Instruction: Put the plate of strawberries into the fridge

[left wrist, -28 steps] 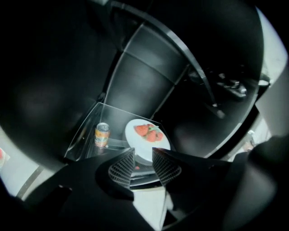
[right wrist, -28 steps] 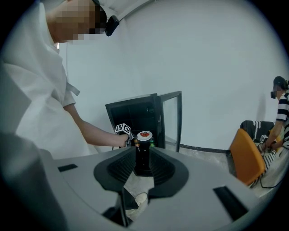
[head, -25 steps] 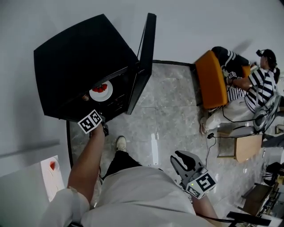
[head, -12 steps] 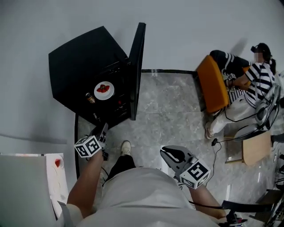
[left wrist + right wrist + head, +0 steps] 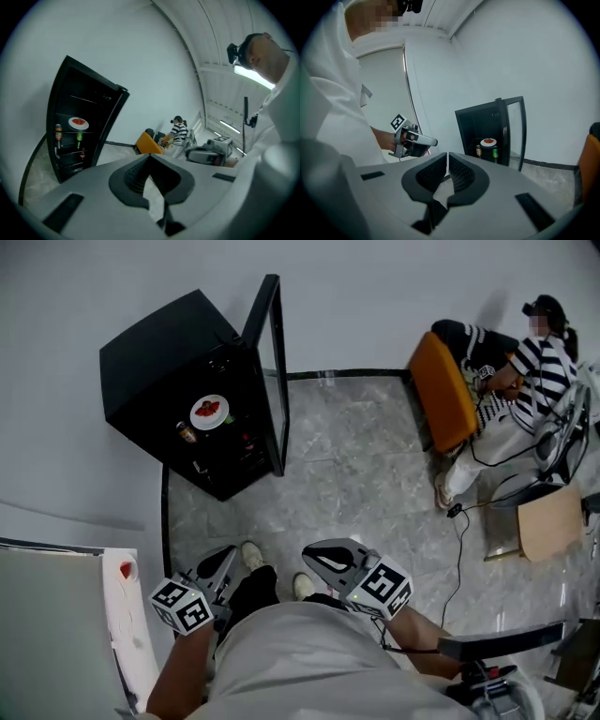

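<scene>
One step seems left: the plate of strawberries (image 5: pixel 209 411) already sits on an upper shelf of the fridge (image 5: pixel 150 343), whose door (image 5: pixel 274 362) stands open. The left gripper (image 5: pixel 225 557) and right gripper (image 5: pixel 317 557) hang well apart from it, fingers (image 5: pixel 133 176) together, empty.

Fridge (image 5: pixel 159 343) cabinet: black, smooth, matt; its door (image 5: pixel 273 362) carries a clear glossy pane in a black frame. Floor (image 5: pixel 356 474): grey veined stone-look tile with a slight sheen (material not confirmed). Plate (image 5: pixel 197 417): white, glossy; left gripper (image 5: pixel 149 157) and right gripper (image 5: pixel 446 154) show smooth matt grey plastic shells with dark ribbed jaw faces.
</scene>
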Demonstrator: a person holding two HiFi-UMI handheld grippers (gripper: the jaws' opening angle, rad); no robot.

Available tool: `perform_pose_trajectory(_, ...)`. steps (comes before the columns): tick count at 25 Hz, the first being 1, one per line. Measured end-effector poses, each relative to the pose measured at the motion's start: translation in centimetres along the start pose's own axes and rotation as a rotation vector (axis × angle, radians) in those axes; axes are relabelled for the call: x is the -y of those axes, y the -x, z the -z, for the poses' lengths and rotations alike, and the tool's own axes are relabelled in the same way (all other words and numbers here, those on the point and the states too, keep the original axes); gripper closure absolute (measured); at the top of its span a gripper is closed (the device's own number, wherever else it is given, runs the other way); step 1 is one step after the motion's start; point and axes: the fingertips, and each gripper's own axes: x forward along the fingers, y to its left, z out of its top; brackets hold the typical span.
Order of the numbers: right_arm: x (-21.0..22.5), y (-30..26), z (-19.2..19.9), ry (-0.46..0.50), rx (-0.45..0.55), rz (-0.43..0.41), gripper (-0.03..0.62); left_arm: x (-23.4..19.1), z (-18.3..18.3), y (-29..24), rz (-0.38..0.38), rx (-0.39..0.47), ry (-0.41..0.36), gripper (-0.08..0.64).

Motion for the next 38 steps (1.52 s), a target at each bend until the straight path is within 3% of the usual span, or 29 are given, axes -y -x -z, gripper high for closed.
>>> perform_pose_trajectory(3,-1.4,0.4,-0.7,0.015,0.004,-0.036,0.566,5.1,1.1,0.5,0.066,-0.058,-0.052,0.547)
perform_pose_trajectory(7,-3.1,0.1,-1.7,0.034,-0.005,-0.076,0.566,8.9,1.1,1.1,0.061,-0.126,-0.224,0.546)
perform_pose_trajectory(9,-3.9,-0.6,-2.2,0.033,-0.005,-0.083,0.566,9.9,0.7,1.8,0.084,-0.133,-0.251,0.547)
perform_pose_trajectory(13,-6.4,-2.4,-3.3,0.035,-0.015,-0.101,0.566,10.2,-0.5,4.0,0.124,-0.113,-0.225,0.546)
perform_pose_trajectory(26,-15.5,-5.5,-4.3,0.055,-0.065,-0.129,0.568,8.4,0.5,12.5,0.126,-0.086,-0.126,0.547)
perform_pose_trajectory(33,-18.5,-5.4,-3.9,0.074,-0.077,-0.123,0.568,6.9,2.0,15.7,0.09,-0.054,-0.041,0.546)
perform_pose_trajectory(38,-21.1,-5.8,-1.8,0.097,-0.074,-0.111,0.568,6.2,5.1,18.0,0.089,-0.045,-0.038,0.546)
